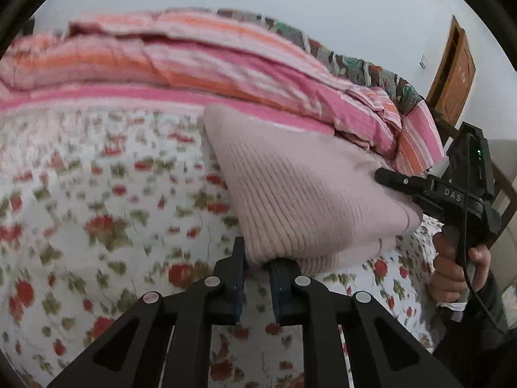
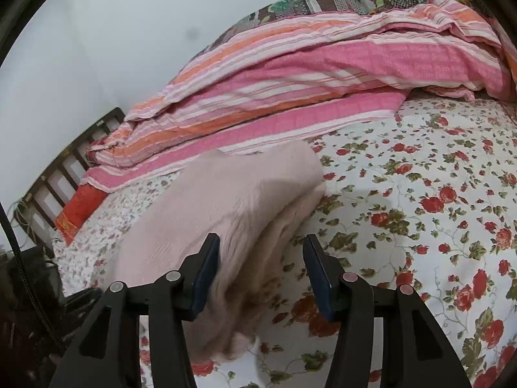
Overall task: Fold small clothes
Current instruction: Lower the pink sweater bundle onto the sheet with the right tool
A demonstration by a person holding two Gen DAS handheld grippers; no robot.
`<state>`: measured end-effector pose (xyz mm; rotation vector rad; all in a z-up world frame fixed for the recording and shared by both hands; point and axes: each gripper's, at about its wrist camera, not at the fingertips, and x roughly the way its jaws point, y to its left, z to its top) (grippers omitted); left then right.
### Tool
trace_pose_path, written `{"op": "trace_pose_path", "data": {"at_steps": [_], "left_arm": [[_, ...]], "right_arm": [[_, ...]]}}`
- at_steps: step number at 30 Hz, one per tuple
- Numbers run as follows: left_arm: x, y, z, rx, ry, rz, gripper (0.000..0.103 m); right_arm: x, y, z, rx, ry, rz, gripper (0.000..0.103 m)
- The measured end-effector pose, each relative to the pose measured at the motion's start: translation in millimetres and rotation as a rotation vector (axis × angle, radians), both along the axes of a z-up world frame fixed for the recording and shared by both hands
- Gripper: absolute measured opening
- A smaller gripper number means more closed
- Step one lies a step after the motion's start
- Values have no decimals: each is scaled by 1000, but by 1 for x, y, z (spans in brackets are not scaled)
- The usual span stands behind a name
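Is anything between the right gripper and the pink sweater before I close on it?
Nothing visible. The right gripper stands open with the folded pink sweater already lying between its fingers, on the floral bedsheet. The left gripper is already pinching the sweater's near corner. The striped quilt lies behind, clear of both.

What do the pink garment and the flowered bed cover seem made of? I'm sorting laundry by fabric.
Pink garment: looks like a soft ribbed knit, perhaps wool or acrylic; parallel ribs, matte fuzzy surface. Flowered bed cover: looks like thin printed woven cloth, maybe cotton; flat, matte, fine creases.
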<state>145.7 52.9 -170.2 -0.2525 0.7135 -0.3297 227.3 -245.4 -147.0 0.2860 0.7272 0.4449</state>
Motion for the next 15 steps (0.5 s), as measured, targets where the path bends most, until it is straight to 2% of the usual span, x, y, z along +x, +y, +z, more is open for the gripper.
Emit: {"op": "trace_pose_path", "data": {"at_steps": [4, 8, 10, 12, 13, 14, 15], "left_arm": [[-4, -2, 6, 15, -1, -33, 20], [-12, 11, 15, -60, -21, -62, 25], [-15, 14, 18, -79, -33, -64, 32], [-19, 15, 23, -92, -64, -75, 46], [-22, 15, 26, -99, -78, -79, 54], [-24, 16, 29, -108, -95, -80, 69], [-26, 15, 33, -112, -122, -70, 70]], "right_arm": [[-4, 9, 4, -32, -30, 5, 52], [-2, 11, 11, -4, -56, -11, 52], [3, 12, 10, 10, -49, -24, 51], [7, 15, 8, 7, -41, -33, 35], [8, 17, 6, -7, -44, -38, 31], [8, 21, 6, -31, -59, -34, 29], [6, 25, 7, -64, -81, -30, 23]]}}
